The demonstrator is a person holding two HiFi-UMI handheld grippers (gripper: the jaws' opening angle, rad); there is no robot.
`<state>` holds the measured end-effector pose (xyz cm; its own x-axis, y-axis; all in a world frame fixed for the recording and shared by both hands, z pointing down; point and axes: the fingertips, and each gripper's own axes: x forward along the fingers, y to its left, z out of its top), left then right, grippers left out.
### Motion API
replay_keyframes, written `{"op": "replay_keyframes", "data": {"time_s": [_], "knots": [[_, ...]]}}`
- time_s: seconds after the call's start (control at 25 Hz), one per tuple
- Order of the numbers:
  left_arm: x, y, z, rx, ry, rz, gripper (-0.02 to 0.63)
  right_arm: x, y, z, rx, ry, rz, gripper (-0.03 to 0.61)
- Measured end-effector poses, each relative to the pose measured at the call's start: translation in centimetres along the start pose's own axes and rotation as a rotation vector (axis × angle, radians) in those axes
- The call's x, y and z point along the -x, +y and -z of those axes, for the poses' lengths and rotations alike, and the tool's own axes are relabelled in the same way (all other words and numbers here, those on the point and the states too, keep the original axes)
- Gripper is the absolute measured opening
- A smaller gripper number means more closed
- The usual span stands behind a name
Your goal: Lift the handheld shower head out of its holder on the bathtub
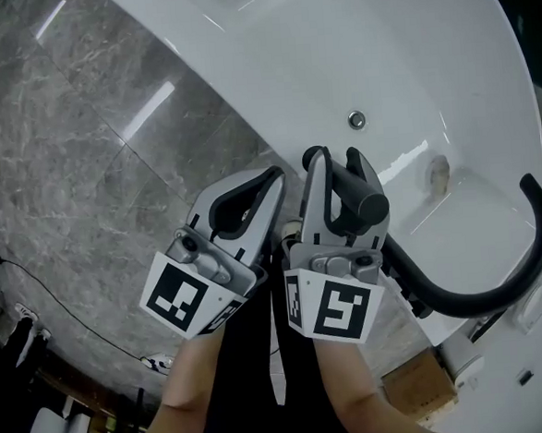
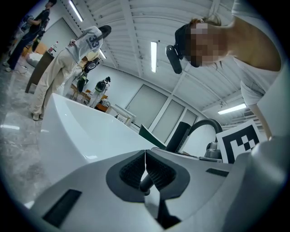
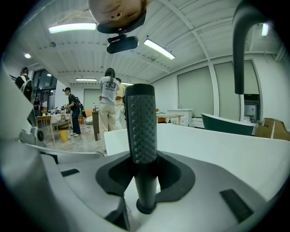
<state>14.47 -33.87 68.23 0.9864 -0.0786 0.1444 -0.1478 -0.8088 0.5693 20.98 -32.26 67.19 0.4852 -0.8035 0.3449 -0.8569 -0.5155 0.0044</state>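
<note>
Where the handheld shower head stood: on the deck of the white bathtub, with its black dotted grip rising between the right gripper's jaws
Long axis: roughly upright in the right gripper view, running straight up out of the jaw gap, so it crossed the jaws' closing line at about a right angle
Right gripper: jaws partly closed, their dark pads lying against both sides of the handle where the dotted grip narrowed to a smooth stem; it looked like a grip on the shower head
Left gripper: jaws together with nothing between them, held just beside the right gripper on the floor side of the tub
Nearer hand: the right, already on the handle; the left was apart from it
Holder: not plainly seen; only a dark ring showed at the foot of the stem
Coming move, as a judgement: a pull straight along the handle's axis, upward, so the stem would slide free rather than bind
Neighbour to mind: the black curved spout arching over the deck just to the right of the handle
</note>
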Motion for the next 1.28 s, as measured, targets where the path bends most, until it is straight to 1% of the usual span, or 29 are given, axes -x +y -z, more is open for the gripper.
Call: {"op": "replay_keyframes", "data": {"time_s": [0.12,0.32,0.52,0.68,0.88,1.08,1.28], "knots": [[0.0,0.0,0.0,0.006,-0.003,-0.003,0.011,0.0,0.0,0.0,-0.007,-0.005,0.003,0.129],[0.0,-0.5,0.3,0.014,0.006,0.014,0.011,0.2,-0.2,-0.1,-0.028,-0.015,0.005,0.127],[0.0,-1.0,0.3,0.009,0.005,0.015,0.012,0.4,-0.5,0.0,-0.035,-0.004,0.006,0.127],[0.0,-1.2,-0.6,-0.010,-0.003,0.000,0.012,0.8,-0.7,-0.3,-0.050,0.002,0.012,0.127],[0.1,-2.2,-1.8,-0.033,-0.005,0.005,0.012,1.6,-0.7,-1.8,-0.036,-0.010,0.002,0.126],[0.6,-4.1,-2.9,-0.054,0.002,0.014,0.011,2.9,-1.1,-3.7,-0.048,-0.031,-0.005,0.126],[0.8,-5.8,-4.0,-0.064,-0.003,0.021,0.012,4.2,-1.1,-5.7,-0.031,-0.053,-0.041,0.126]]}}
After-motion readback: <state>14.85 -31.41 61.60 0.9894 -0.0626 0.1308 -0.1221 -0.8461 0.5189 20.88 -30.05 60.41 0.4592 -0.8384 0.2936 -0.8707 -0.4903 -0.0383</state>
